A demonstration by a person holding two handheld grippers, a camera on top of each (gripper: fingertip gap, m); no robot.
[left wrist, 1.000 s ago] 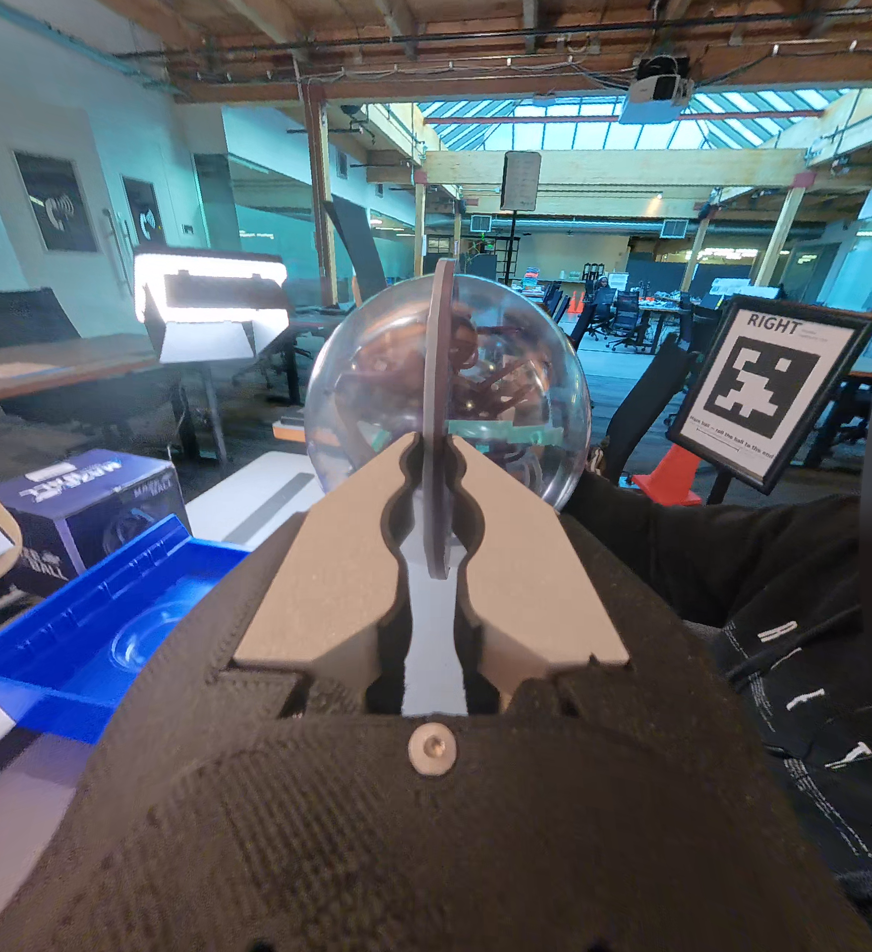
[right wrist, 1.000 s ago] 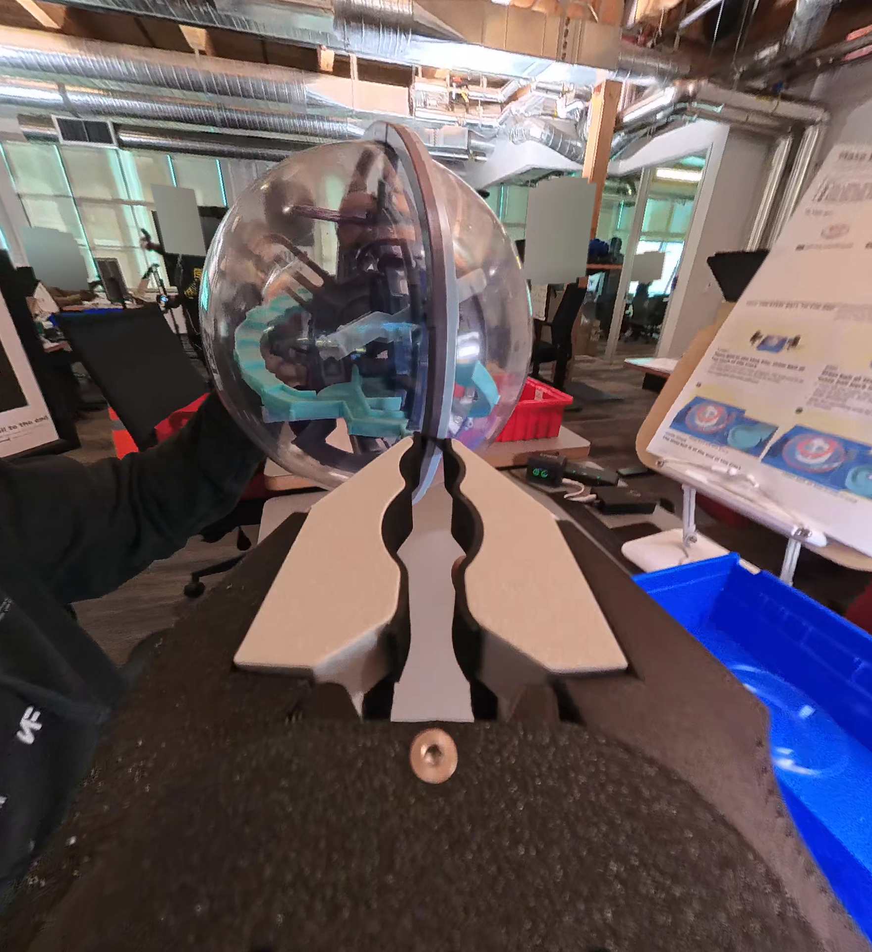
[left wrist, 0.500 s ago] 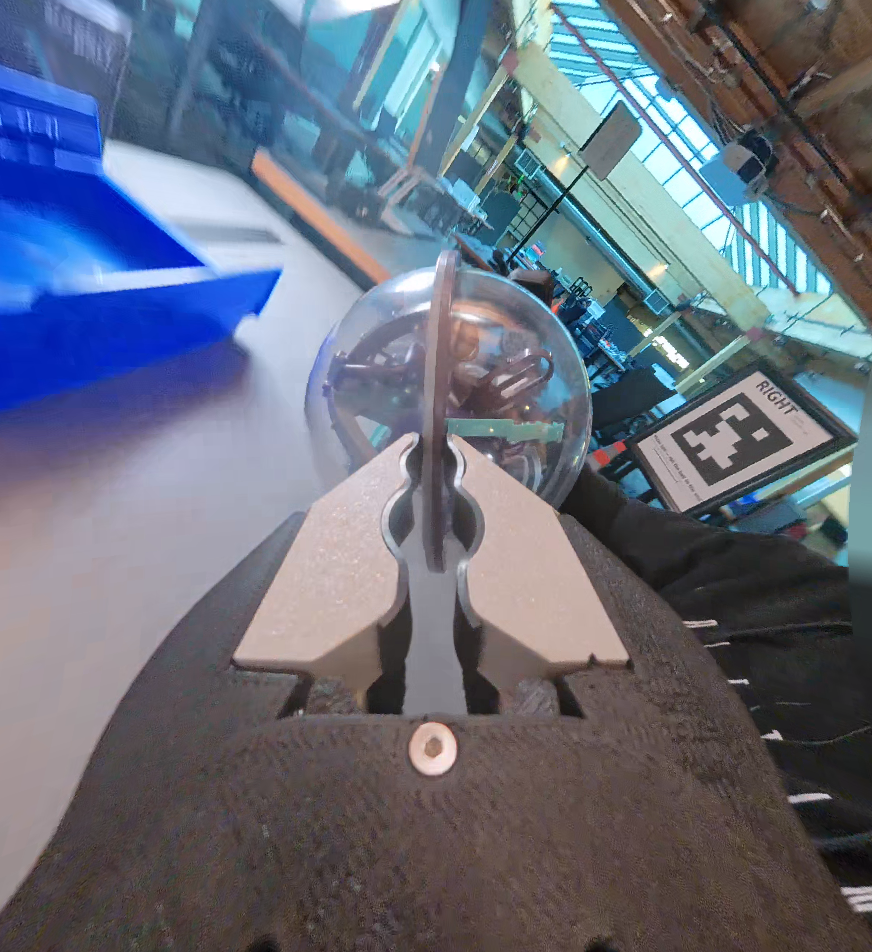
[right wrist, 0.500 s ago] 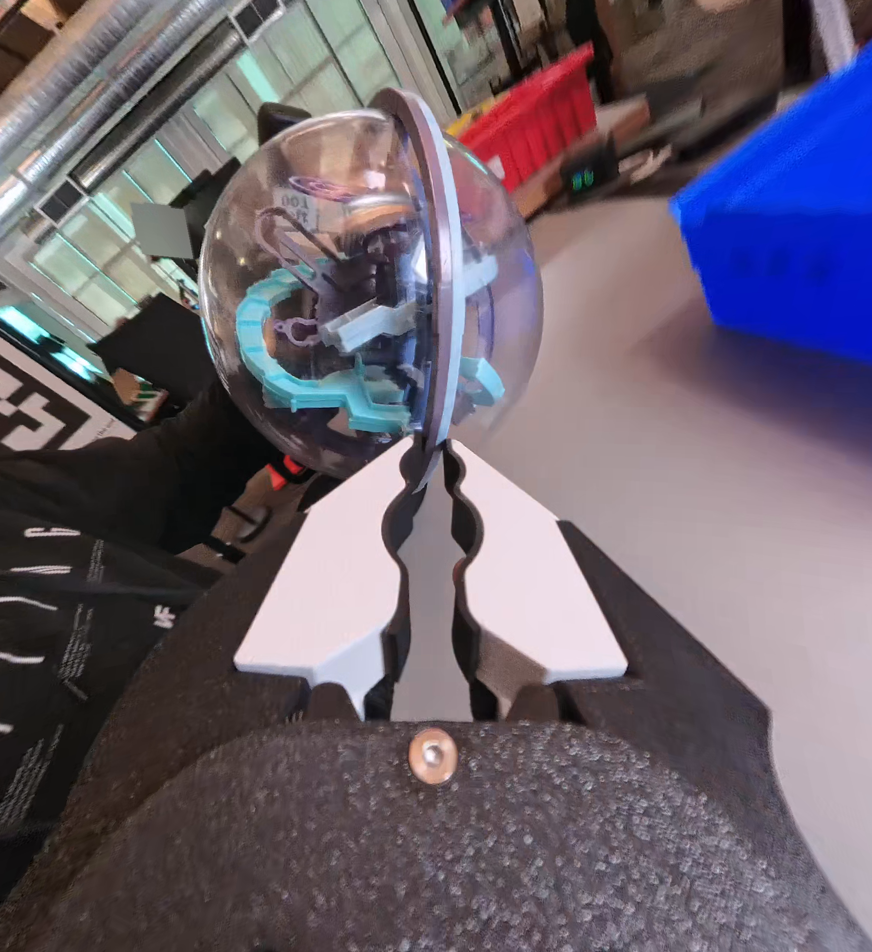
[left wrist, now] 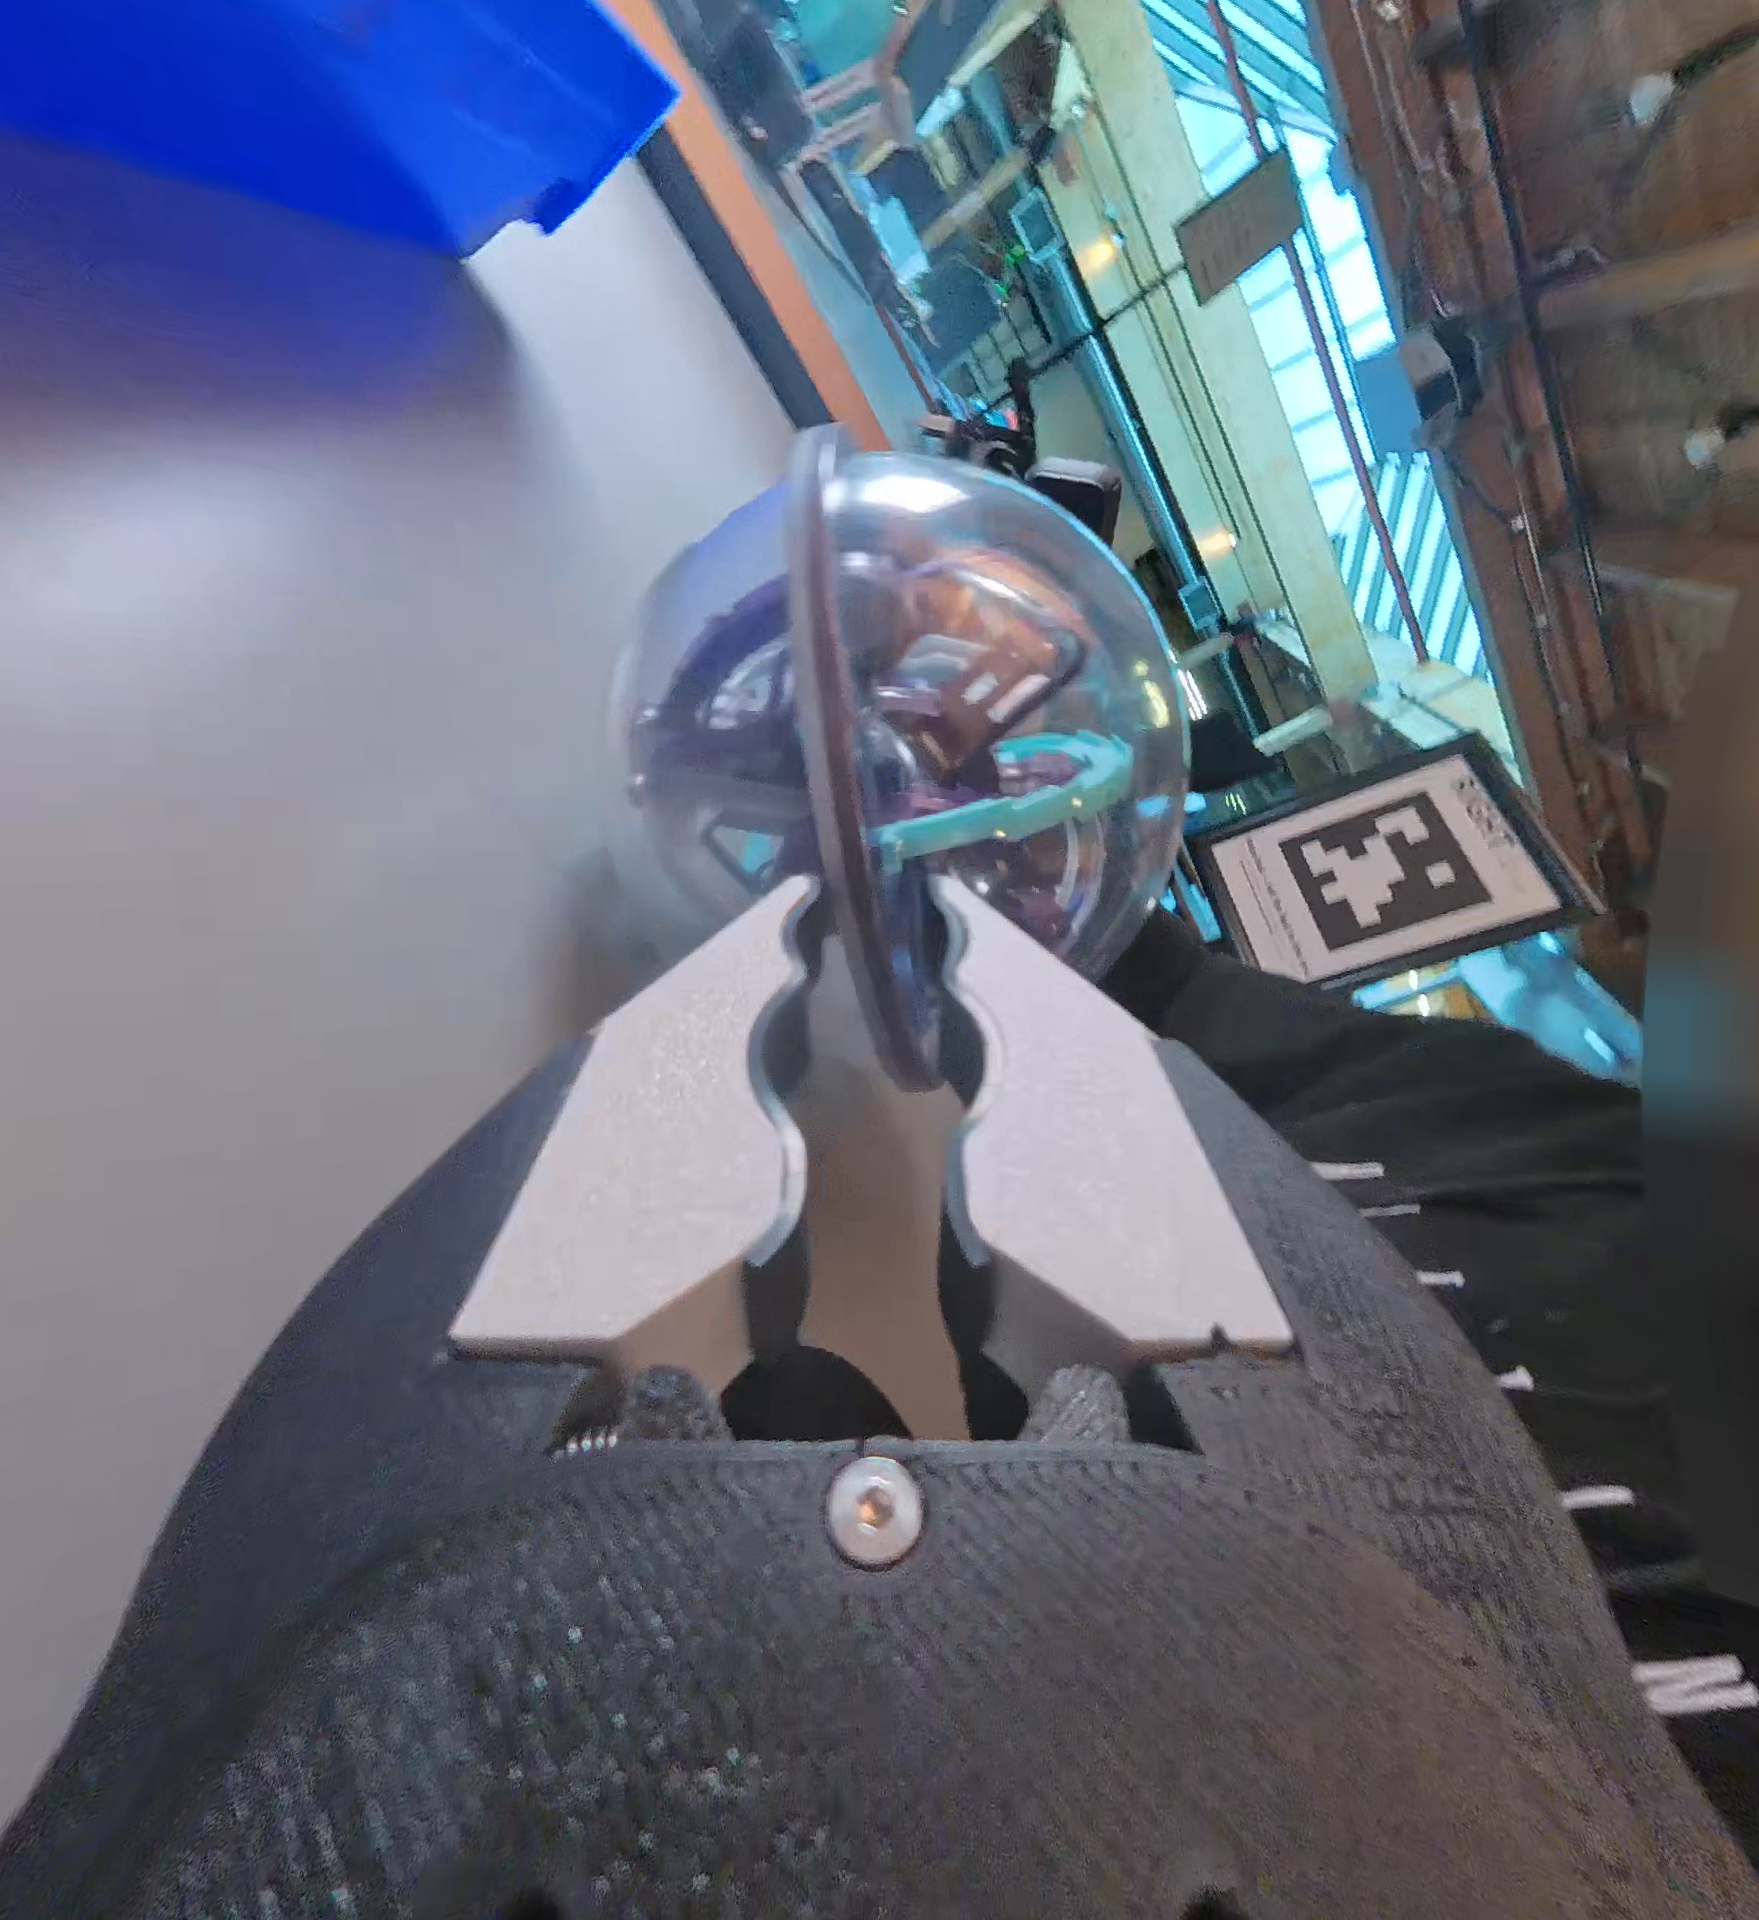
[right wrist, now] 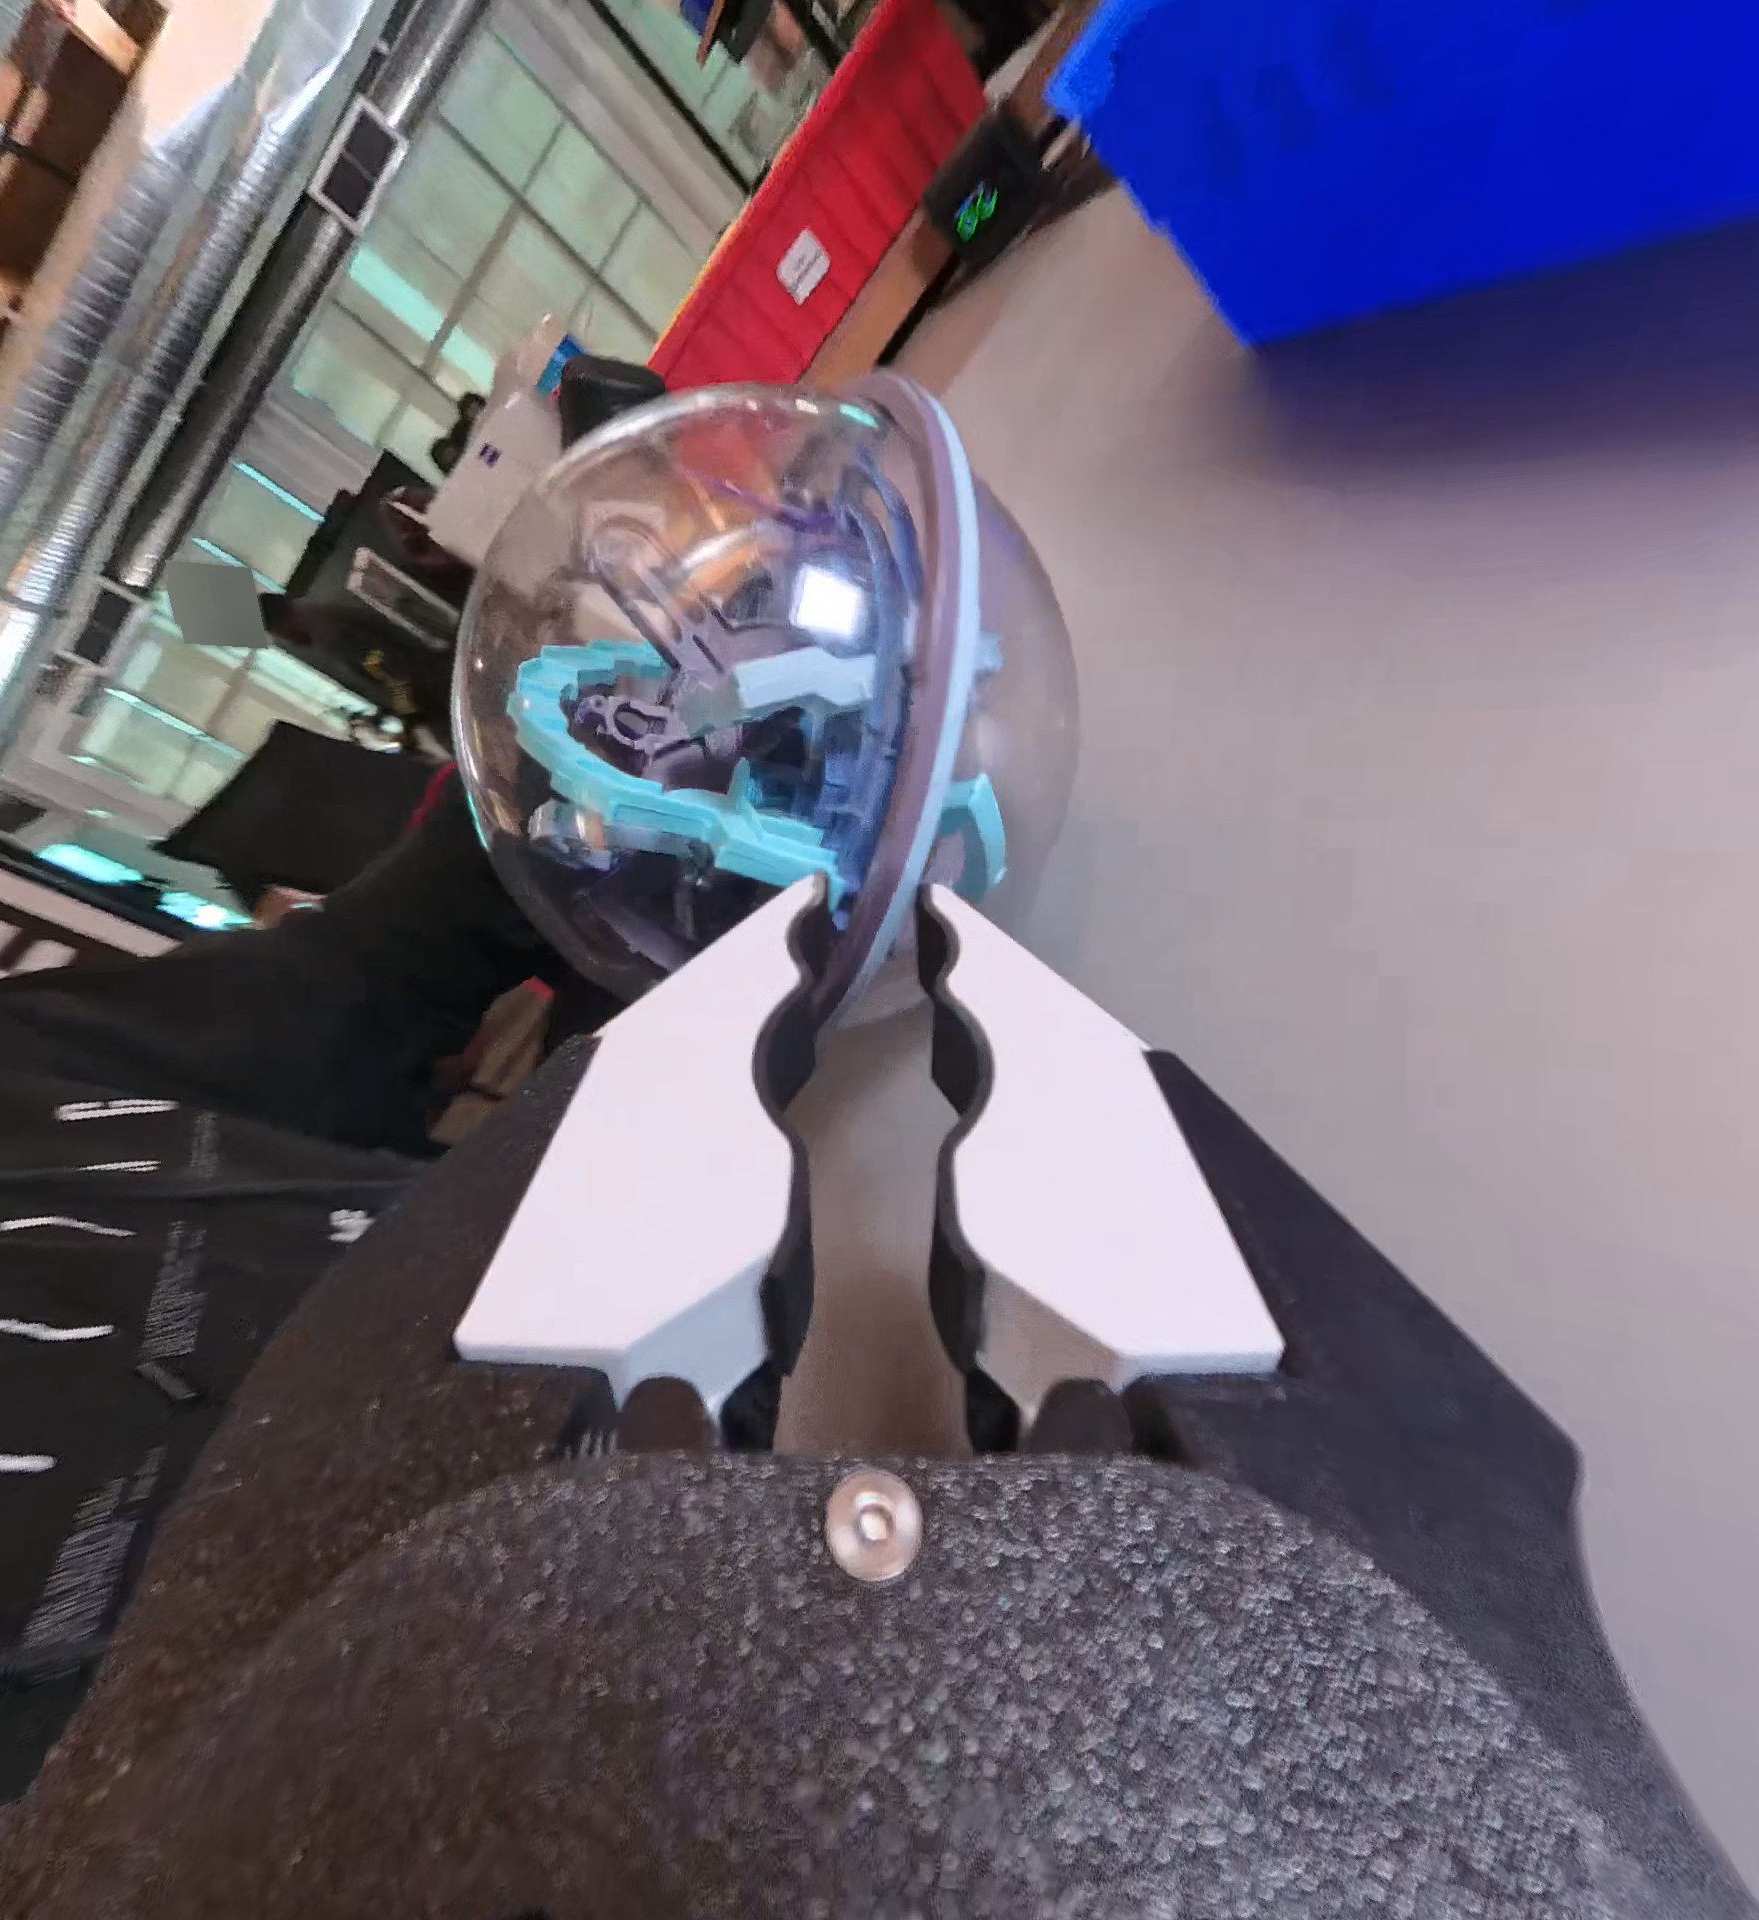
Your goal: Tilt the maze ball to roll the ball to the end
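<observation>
The maze ball [left wrist: 1010, 727] is a clear sphere with teal and purple tracks inside and a grey rim [left wrist: 823, 675] round its middle. It lies tilted, close over the grey table [left wrist: 231, 727]; I cannot tell if it touches. My left gripper [left wrist: 873, 894] has its jaws parted wider than the rim, which stands slanted and loose between them. In the right wrist view the maze ball [right wrist: 698, 675] shows from the other side. My right gripper [right wrist: 870, 894] is likewise parted around the rim [right wrist: 942, 623]. The small ball inside cannot be made out.
A blue bin [left wrist: 283, 94] stands on the table beyond the ball and also shows in the right wrist view [right wrist: 1477, 156]. A framed marker sign [left wrist: 1374, 873] and a black sleeve [left wrist: 1374, 1091] are to the right. A red bin [right wrist: 823, 239] lies farther off.
Both grippers have rolled and swung down toward the table with the ball. Their jaws, shut tight on the rim before, now stand wider, and the rim is slanted between them.
</observation>
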